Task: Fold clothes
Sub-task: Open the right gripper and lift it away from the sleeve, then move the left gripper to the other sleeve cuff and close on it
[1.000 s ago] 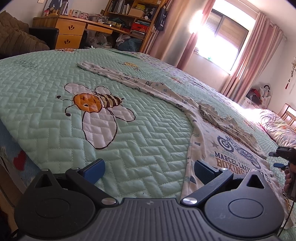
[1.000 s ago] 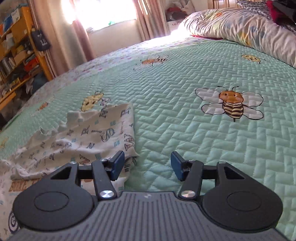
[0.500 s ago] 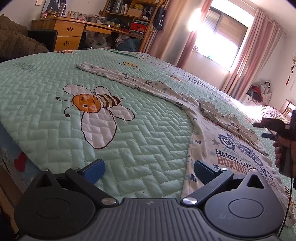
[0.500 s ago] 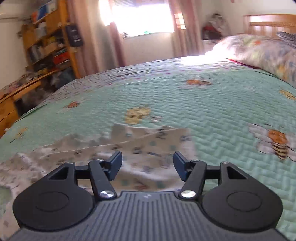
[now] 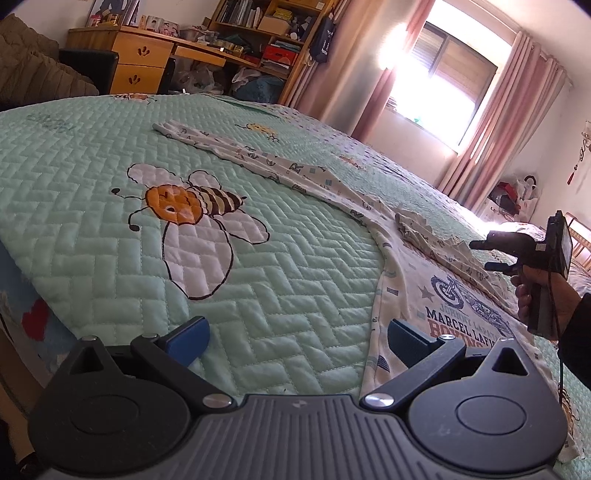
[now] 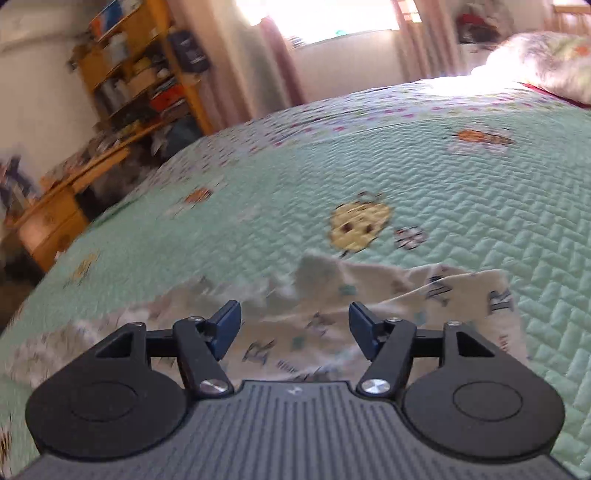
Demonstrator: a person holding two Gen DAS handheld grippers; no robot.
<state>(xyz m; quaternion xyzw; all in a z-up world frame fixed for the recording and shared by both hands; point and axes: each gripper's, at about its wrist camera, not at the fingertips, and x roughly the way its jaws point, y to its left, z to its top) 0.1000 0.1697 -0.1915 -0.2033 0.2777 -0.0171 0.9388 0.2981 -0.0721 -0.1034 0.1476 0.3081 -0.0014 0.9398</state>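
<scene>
A white long-sleeve shirt (image 5: 402, 258) with letter print and a boxing motif lies flat on the green quilt (image 5: 288, 280). One sleeve (image 5: 236, 151) stretches far left. The other sleeve (image 6: 406, 295) lies folded over the body. My left gripper (image 5: 297, 341) is open and low over the quilt, its right finger at the shirt's near hem and nothing between the fingers. My right gripper (image 6: 294, 325) hovers over the folded sleeve, its jaws opening and holding nothing. In the left wrist view a hand holds that right gripper (image 5: 480, 254) above the shirt's far side.
A bee picture (image 5: 192, 210) marks the quilt left of the shirt. The bed's near edge drops off at lower left. A wooden desk (image 5: 140, 62), a bookshelf (image 5: 266, 29) and a curtained window (image 5: 454, 74) stand beyond the bed. Bedding (image 6: 546, 62) is piled at the far right.
The right gripper swung left across the shirt to the folded sleeve and rose in the left wrist view, its jaws widening a little. The left gripper stayed put.
</scene>
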